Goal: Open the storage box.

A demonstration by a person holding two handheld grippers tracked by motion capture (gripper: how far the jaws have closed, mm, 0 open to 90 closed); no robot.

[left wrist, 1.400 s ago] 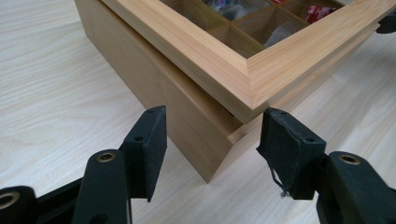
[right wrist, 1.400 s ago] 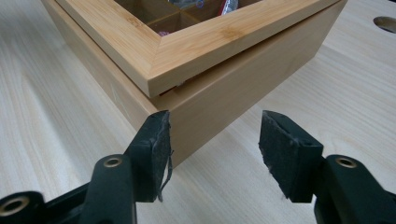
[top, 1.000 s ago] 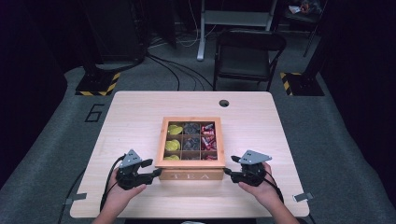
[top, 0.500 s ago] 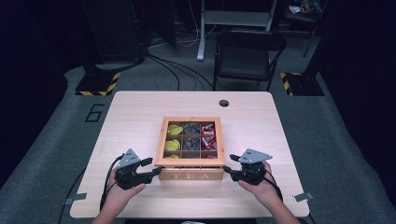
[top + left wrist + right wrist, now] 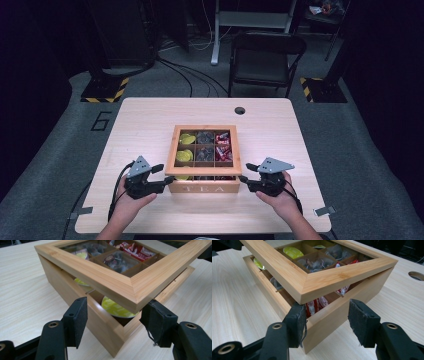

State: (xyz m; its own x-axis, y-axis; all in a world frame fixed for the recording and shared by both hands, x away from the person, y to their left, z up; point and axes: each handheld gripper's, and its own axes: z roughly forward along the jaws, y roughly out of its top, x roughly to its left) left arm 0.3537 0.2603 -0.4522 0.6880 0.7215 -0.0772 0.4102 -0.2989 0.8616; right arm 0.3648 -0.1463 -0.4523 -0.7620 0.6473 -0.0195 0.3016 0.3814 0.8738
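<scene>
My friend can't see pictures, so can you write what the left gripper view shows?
A wooden tea box sits on a pale table with its windowed lid raised a little at the near corner. The left gripper has one black jaw on each side of that corner. Yellow packets show in the gap.

The tea box [image 5: 75, 287] is of pale wood with a fine straight grain, smooth and matt. Its lid [image 5: 120, 285] is a frame of the same wood around a clear, glossy pane. Inside lie yellow pods [image 5: 113, 308] with a slightly shiny top and red packets [image 5: 313, 306] in glossy wrapping (paper or foil, I cannot tell). The table [image 5: 150, 120] has a light wood-look top, smooth and matt. The left gripper [image 5: 113, 323] and the right gripper [image 5: 327, 320] are of black plastic with a soft sheen; their pads [image 5: 77, 317] look like dull, rough foam, and small metal rings [image 5: 277, 326] sit in them.
</scene>
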